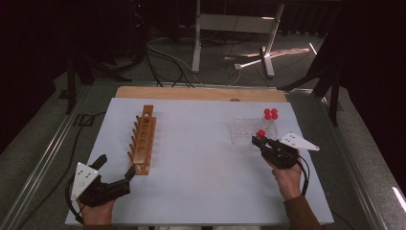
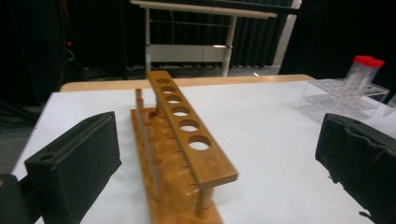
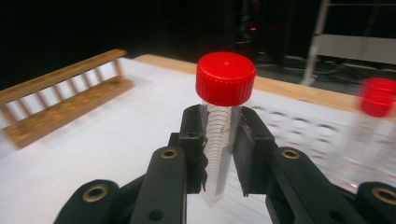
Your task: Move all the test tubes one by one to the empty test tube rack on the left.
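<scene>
Tube (image 3: 219,135) clamped in right gripper (image 3: 219,154); wooden rack (image 1: 143,139) holes empty

We see a white rectangular table sheet (image 1: 201,163) over a pale wooden tabletop (image 1: 191,93), dark cables (image 1: 165,62) across the grey floor beyond, and a white metal stand (image 1: 230,24) there.

Both grippers, left gripper (image 1: 116,180) and right gripper (image 1: 258,140), are matte black, each topped by a grey three-cornered plate. Brass-ringed screw holes sit behind the jaws. Black cables trail rearward. Brown sleeve at right wrist.
</scene>
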Motion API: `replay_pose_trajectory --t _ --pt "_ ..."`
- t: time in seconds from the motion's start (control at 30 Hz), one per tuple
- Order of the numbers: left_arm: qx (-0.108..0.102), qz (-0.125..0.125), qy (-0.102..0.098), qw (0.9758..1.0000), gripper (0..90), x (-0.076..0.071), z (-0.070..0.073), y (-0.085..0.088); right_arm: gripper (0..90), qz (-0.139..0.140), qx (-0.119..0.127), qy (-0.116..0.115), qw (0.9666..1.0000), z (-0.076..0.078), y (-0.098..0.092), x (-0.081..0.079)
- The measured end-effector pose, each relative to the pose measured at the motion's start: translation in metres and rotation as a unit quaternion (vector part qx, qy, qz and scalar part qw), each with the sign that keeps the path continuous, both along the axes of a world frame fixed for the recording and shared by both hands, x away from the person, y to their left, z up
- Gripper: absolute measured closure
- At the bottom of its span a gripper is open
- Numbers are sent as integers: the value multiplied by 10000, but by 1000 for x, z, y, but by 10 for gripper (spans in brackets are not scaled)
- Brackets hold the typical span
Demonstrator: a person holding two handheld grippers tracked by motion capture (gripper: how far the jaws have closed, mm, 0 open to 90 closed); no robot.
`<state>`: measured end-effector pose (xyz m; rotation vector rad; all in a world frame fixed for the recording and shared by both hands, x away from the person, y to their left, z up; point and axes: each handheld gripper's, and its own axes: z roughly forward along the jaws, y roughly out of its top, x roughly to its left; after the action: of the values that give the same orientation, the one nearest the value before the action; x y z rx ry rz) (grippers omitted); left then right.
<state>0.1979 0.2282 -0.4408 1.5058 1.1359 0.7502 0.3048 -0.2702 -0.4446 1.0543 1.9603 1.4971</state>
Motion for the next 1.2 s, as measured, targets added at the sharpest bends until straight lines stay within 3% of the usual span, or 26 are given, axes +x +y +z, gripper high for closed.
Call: replay_pose_trajectory --t 0.2,0.33,0.5,0.57,0.6,0.63,0.83,0.97,1.0,1.2 --pt "295 -192 33 9994 12 5 13 -19 744 413 -72 44 9991 -1 24 -3" --pt "261 -317 1 9992 12 11 20 -30 744 553 -147 88 9983 -3 34 -5" --pt "374 -732 132 9965 12 30 30 -63 744 720 -129 206 9971 -5 45 -7" --pt "421 -966 183 9943 12 36 32 -76 744 787 -152 214 9966 -6 49 -8" --pt "421 -966 183 9943 12 36 32 -76 744 819 -166 224 9962 -7 50 -9" --pt "433 -1174 175 9920 12 41 33 -90 744 857 -195 234 9959 -7 52 -10" --pt "396 -1638 296 9853 13 58 32 -128 744 1000 -262 319 9941 -10 60 -12" --pt "312 -1859 364 9814 12 66 30 -146 744 1104 -317 397 9926 -11 63 -13" --pt "312 -1859 364 9814 13 66 30 -146 744 1135 -339 419 9921 -12 65 -13" --pt "192 -2278 435 9726 31 74 30 -172 744 1289 -438 423 9898 -11 74 -17"
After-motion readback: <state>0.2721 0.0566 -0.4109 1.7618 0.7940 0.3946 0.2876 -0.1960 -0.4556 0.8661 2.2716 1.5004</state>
